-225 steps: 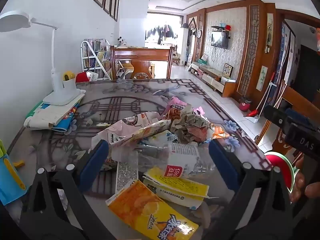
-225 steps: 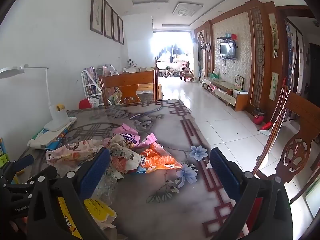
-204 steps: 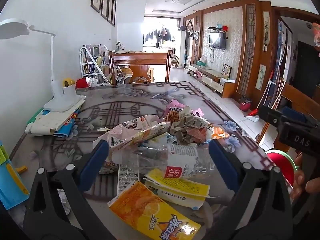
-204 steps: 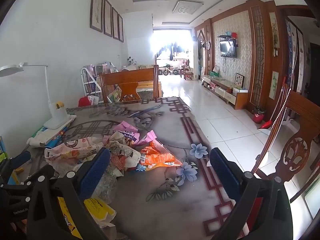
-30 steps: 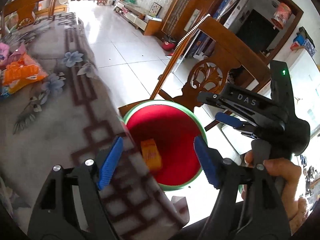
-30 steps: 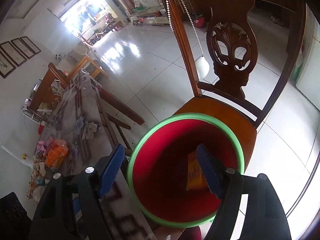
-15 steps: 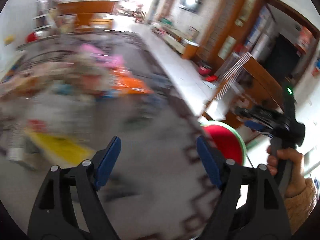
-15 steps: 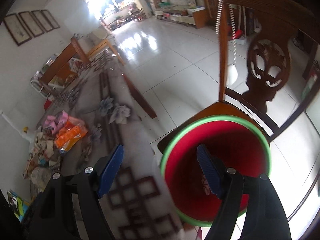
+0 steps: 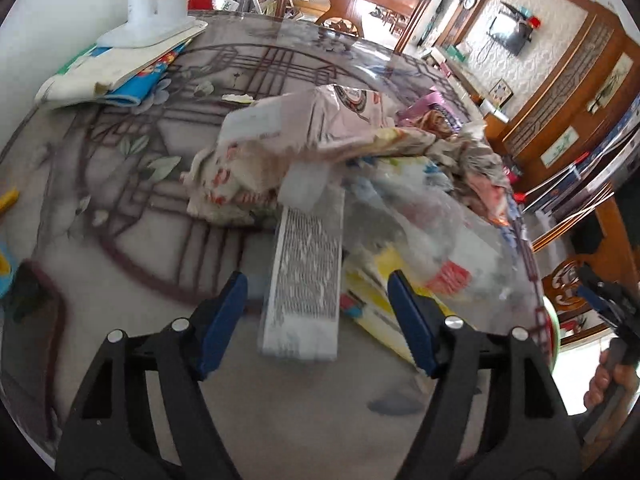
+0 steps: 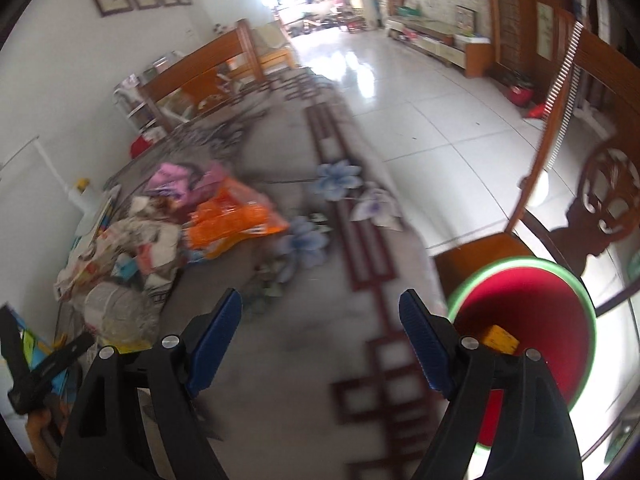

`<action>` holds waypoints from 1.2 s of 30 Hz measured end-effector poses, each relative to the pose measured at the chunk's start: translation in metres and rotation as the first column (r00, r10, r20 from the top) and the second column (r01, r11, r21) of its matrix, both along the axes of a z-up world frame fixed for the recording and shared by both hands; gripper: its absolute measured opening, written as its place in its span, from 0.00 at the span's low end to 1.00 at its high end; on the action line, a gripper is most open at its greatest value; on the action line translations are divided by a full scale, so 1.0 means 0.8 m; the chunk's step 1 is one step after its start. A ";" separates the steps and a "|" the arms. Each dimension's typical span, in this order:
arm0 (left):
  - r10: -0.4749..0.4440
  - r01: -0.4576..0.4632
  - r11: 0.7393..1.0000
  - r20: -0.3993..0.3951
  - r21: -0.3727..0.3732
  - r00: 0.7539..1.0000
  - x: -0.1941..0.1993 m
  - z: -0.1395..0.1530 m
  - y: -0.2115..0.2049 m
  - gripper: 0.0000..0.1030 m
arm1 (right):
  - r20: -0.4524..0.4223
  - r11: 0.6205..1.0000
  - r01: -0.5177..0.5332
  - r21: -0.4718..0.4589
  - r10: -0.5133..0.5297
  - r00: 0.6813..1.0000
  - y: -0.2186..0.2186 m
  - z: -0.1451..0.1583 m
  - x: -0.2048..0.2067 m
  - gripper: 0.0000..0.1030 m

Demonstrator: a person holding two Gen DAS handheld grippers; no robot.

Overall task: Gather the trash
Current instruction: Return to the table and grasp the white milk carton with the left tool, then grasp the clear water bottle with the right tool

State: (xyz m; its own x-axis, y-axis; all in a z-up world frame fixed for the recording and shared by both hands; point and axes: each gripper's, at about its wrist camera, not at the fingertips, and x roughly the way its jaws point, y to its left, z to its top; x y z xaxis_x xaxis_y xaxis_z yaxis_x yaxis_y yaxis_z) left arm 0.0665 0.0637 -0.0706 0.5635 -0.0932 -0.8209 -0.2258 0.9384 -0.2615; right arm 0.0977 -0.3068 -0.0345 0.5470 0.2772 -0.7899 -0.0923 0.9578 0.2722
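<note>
A: Where is the trash?
B: Heaped on the tabletop (image 9: 120, 248). A white carton (image 9: 306, 280) lies between the left tongs' (image 9: 316, 316) pads, untouched; those jaws are closing.
A: And the right tongs (image 10: 320, 332)?
B: Opening, with nothing between them, above bare tabletop. The red bin (image 10: 552, 300) stands on a chair beside the table, a yellow carton (image 10: 500, 338) inside.

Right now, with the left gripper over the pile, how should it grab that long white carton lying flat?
Take the white carton across its narrow width at the near end, coming from above. It lies flat, lengthwise between the closing jaws of the left gripper, its far end tucked under the wrappers.
</note>
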 end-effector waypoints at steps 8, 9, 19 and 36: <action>-0.014 0.012 1.000 -0.054 -0.024 0.998 0.024 -0.027 0.015 0.39 | 0.058 0.988 -0.156 -0.011 0.156 0.986 0.067 0.008 -0.005 0.76; -0.011 0.010 0.999 -0.054 -0.034 0.998 0.022 -0.027 0.017 0.39 | 0.064 0.985 -0.170 -0.009 0.171 0.983 0.071 0.009 -0.007 0.76; 0.052 -0.055 0.996 -0.040 -0.068 0.998 -0.014 -0.024 0.021 0.38 | 0.083 0.915 -0.403 -0.002 0.402 0.912 0.147 0.018 -0.010 0.76; 0.085 -0.089 0.970 -0.027 -0.225 0.996 -0.025 -0.027 0.049 0.38 | -0.271 0.703 -0.695 -0.153 0.646 0.713 0.309 -0.038 0.040 0.71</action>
